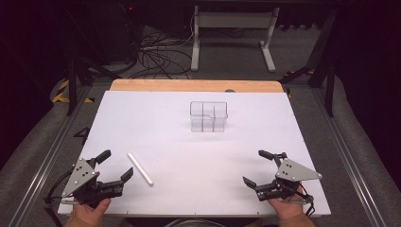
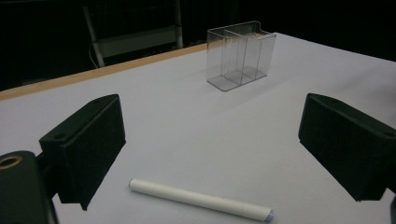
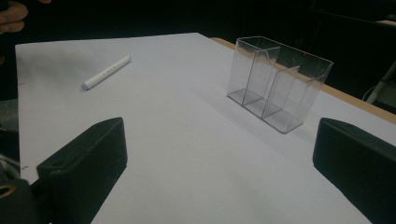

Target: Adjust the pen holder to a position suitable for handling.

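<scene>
Probably a lab: floor cables [image 1: 156,56], rig frame [image 1: 231,21].

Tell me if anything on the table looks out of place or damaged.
Nothing stands out. The white marker lies flat on the table near the left claw, and the clear divided holder stands upright, empty and intact.

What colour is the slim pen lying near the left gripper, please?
White pen, with a bluish tip; clearest in the left gripper view.

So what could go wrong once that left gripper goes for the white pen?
The pen is round and lies flat on the smooth white table, so it could roll away from the open left gripper. The clear organizer looks light, with narrow compartments, so it might be missed or tipped.
</scene>
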### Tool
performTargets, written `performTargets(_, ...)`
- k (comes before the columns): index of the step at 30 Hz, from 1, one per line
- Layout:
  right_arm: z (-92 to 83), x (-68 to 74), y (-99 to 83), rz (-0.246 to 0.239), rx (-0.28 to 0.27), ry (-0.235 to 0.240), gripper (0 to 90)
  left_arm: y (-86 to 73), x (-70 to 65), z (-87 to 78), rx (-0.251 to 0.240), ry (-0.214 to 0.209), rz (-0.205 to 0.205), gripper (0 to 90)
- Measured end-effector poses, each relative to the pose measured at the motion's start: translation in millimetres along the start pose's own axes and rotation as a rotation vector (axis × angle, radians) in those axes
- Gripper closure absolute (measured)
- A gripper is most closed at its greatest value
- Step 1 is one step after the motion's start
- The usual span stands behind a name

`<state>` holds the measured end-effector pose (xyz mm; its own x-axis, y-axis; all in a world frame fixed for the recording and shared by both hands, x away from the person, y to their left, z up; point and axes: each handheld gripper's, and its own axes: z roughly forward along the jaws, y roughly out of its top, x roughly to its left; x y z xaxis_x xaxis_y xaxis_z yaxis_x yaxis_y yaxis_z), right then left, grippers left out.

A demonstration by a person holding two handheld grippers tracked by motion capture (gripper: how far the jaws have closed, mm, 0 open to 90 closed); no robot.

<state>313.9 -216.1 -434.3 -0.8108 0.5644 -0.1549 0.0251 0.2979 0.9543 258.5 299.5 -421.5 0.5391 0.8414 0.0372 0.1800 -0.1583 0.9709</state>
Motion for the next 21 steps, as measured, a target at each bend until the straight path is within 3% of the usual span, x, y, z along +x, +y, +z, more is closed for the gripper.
performTargets(21,1.5,0.6,0.8,-0.007,0.016,-0.012,4.9,0.1,-1.0,-0.6,0.003,0.005,0.009,8.7)
